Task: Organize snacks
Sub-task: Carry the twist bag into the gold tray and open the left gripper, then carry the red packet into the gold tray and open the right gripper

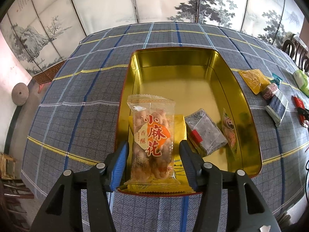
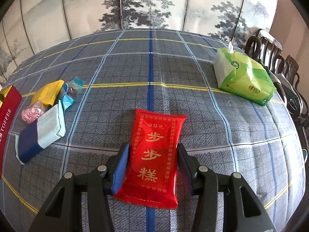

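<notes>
Snack sorting on a plaid tablecloth (image 2: 202, 89), gold tin (image 1: 174, 58) open on it with red outer wall. My left gripper (image 1: 153, 162) sits over the tin's near end, jaws parted with a visible gap either side of the clear twist-snack pack (image 1: 152, 137), pads not pressing it. That pack lies inside the tin on top of a flat yellow packet (image 1: 180, 123), near the tin's left wall. Also in the tin: a grey clear-wrapped block (image 1: 206, 133) with a red tag, just right of the yellow one, and a small orange-green sachet (image 1: 229, 131) leaning toward the right wall. Far half of the tin is bare gold.

My right gripper (image 2: 152, 164) is over the cloth, jaws closed against both long edges of the red cake packet (image 2: 154, 154), blue pad on its left edge, dark pad on its right. Can't tell whether the packet is lifted or resting on the cloth.

Loose pile left of it in the right wrist view: blue-and-white packet (image 2: 41, 133), pink wrapped sweet (image 2: 31, 112), yellow pouch (image 2: 49, 92), teal wrapped candy (image 2: 74, 89), all touching or overlapping. Tin's red side marked TOFFEE at the far left edge. Green tissue pack (image 2: 245, 79) far right, well apart from the snacks. Dark wooden chairs (image 2: 278, 61) beyond it, painted folding screen (image 2: 154, 3) behind the table
</notes>
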Action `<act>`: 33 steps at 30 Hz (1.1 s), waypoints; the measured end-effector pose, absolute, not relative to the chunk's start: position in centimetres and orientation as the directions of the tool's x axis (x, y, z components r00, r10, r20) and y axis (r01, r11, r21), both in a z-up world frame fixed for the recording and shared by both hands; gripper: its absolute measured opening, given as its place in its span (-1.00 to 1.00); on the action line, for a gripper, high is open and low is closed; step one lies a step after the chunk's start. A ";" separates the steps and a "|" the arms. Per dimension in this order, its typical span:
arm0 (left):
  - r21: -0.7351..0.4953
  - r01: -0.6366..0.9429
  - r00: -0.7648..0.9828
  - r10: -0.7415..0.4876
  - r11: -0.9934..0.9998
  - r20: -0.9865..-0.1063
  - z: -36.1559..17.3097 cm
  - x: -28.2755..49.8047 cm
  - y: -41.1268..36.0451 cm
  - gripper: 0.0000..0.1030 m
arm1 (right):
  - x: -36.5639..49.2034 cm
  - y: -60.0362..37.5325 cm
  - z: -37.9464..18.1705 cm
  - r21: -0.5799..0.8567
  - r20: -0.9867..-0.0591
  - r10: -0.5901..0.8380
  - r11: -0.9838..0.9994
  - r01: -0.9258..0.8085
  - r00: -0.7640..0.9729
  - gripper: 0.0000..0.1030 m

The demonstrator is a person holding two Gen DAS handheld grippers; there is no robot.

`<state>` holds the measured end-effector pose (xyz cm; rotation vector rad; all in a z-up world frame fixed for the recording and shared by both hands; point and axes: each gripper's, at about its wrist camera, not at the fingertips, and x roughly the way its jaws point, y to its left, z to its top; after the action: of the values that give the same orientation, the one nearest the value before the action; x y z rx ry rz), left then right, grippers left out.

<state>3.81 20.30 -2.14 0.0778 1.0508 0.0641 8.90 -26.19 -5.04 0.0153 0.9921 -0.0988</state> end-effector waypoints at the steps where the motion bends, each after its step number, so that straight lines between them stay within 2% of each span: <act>1: 0.095 -0.015 0.496 0.090 0.995 -0.864 -2.2 3.9 20.3 0.01 | 8.9 -26.1 -5.0 -0.033 -0.837 -0.080 0.995 0.096 0.542 -0.04; 5: 0.093 -0.014 0.502 0.087 0.996 -0.860 -2.1 3.6 20.3 0.13 | 8.8 -25.6 -5.0 -0.044 -0.838 -0.096 0.993 0.109 0.538 -0.05; 16: 0.069 -0.026 0.534 0.072 0.997 -0.842 -1.4 2.8 20.3 0.30 | 8.3 -24.6 -4.8 -0.064 -0.841 -0.124 0.989 0.130 0.527 -0.10; 22: 0.026 -0.019 0.558 0.032 0.999 -0.829 -0.7 2.1 20.2 0.45 | 7.7 -23.8 -4.6 -0.057 -0.840 -0.122 0.989 0.138 0.528 -0.11; 33: 0.030 -0.012 0.584 0.031 0.999 -0.811 0.1 1.2 19.9 0.66 | 6.4 -21.4 -2.3 -0.016 -0.820 -0.082 0.993 0.121 0.566 -0.11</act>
<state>1.20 19.87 0.06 0.0216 0.9471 0.0254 6.40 -21.40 -2.35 0.0437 0.9621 -0.1189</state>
